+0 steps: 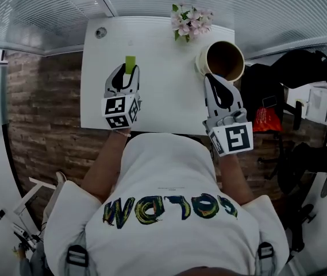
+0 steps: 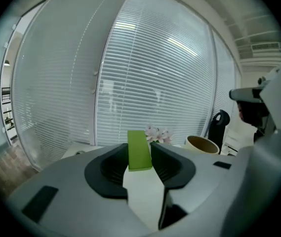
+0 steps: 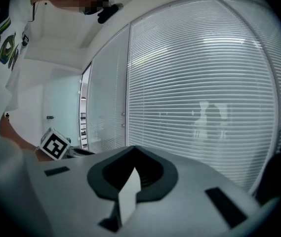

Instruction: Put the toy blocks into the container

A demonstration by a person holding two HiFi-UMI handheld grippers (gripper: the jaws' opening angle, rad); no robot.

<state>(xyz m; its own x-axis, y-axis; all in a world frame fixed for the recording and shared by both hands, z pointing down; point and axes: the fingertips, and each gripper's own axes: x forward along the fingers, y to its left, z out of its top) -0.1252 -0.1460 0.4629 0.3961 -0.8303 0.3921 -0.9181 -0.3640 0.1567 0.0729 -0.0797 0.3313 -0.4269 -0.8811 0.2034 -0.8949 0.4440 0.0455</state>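
two grippers are held over a white surface (image 1: 163, 68). by its far left corner sits a small round grommet (image 1: 100, 32). toward the left edge, the left gripper (image 1: 128, 72) is clamped on a green toy block (image 2: 139, 149). the block stands upright between the jaws, its top poking out past their tips, and it is lifted clear of the surface. along the far edge, right of the middle, stands a bunch of pale pink flowers (image 1: 191, 20). the tan round container (image 1: 223, 60) stands at the far right corner, open side up, reaching out over the right edge. the right gripper (image 1: 208, 77) hangs just in front of it, its jaws pressed together with nothing between them.
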